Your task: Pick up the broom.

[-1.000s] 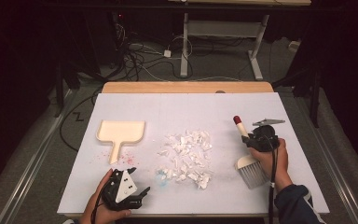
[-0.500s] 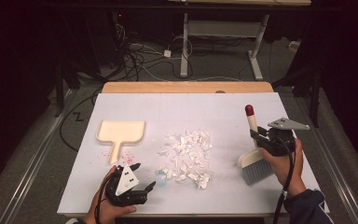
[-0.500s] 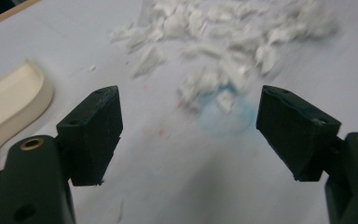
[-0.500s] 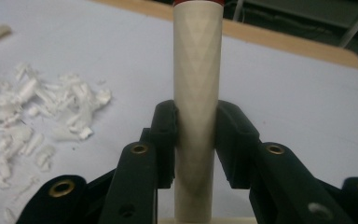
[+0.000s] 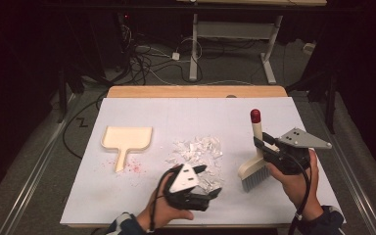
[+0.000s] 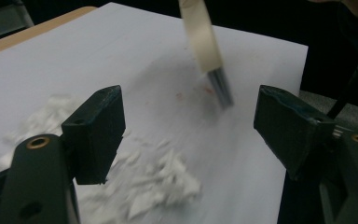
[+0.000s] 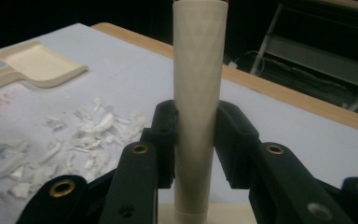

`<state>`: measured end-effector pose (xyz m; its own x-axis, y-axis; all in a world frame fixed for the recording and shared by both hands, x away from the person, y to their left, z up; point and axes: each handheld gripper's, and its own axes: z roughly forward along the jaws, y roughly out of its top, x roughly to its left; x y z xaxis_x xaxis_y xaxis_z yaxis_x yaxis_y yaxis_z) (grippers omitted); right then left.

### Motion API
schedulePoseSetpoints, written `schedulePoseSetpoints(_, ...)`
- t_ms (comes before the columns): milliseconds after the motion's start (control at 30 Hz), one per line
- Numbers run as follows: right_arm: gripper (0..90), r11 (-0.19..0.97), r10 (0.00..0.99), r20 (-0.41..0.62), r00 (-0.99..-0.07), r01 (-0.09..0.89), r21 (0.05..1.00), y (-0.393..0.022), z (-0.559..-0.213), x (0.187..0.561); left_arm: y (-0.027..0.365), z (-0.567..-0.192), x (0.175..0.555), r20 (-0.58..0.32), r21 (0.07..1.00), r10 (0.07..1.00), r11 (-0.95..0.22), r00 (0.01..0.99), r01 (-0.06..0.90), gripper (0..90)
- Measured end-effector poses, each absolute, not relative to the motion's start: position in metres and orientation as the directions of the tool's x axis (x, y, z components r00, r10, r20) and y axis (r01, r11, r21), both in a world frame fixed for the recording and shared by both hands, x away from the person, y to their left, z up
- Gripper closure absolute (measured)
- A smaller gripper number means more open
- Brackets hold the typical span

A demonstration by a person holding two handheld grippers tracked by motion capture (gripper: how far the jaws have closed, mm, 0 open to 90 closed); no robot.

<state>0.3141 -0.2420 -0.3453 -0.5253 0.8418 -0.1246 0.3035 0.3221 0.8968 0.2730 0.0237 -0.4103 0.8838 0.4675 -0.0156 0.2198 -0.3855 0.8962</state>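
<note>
High view: my right gripper (image 5: 264, 147) jaws clamp brush (image 5: 255, 166) handle right of paper scraps (image 5: 196, 152); my left gripper (image 5: 210, 188) jaws, just narrowing, empty, gaping beside scraps.

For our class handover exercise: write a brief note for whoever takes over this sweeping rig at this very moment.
Right tongs: shut on the brush handle, bristles off the sheet.
Left tongs: open, nothing between them, just closing a little, above the paper scraps.
Dustpan: lying at the table's left, not held.
Done: brush picked up.
Left: take the dustpan, sweep the scraps into it.
</note>
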Motion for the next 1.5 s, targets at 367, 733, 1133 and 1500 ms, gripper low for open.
schedulePoseSetpoints(367,70.6,0.376,0.771,-0.153,-0.618,0.248,0.893,-0.21,-0.343,0.291,-0.027,-0.43,0.293,-0.1,0.892,0.501,-0.338,0.86,0.301,36.6)
schedulePoseSetpoints(733,69.6,0.363,0.734,-0.151,-0.662,0.194,0.911,-0.203,-0.334,0.277,0.004,-0.424,0.301,-0.124,0.903,0.438,-0.322,0.89,0.284,64.4)
schedulePoseSetpoints(1133,50.7,0.468,0.563,-0.211,-0.799,0.098,0.878,-0.214,-0.334,0.275,0.038,-0.413,0.298,-0.025,0.855,0.332,-0.482,0.943,0.192,64.7)
schedulePoseSetpoints(1500,34.3,0.593,0.335,-0.148,-0.931,0.086,0.801,-0.215,-0.368,0.283,0.061,-0.411,0.281,0.032,0.807,0.194,-0.583,0.98,0.089,64.6)
